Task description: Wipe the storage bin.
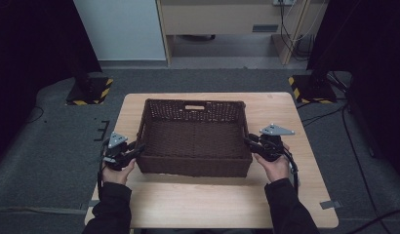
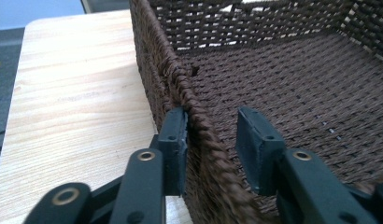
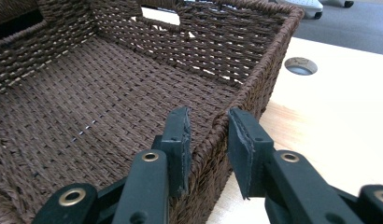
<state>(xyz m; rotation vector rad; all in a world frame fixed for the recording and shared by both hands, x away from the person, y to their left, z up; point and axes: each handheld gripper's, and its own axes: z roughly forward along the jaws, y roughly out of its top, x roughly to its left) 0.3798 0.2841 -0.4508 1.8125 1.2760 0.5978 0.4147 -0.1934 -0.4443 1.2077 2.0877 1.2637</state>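
My left hand (image 1: 116,171) holds the left gripper (image 1: 134,150) low at the near-left corner of the woven basket (image 1: 195,168), forearm coming in from the near table edge; my right hand (image 1: 277,167) holds the right gripper (image 1: 250,141) likewise at the right wall. The basket sits centred on the wooden table (image 1: 198,200), its bottom bare. In the left gripper view, the left jaws straddle the left rim (image 2: 194,112): the outer pad touches the wall, the inner pad stands apart, so this claw is released. In the right gripper view, the right jaws straddle the right rim (image 3: 255,79), the inner pad against the weave, the outer pad off it: also released. Bare tabletop lies beside both side walls and along the near edge.
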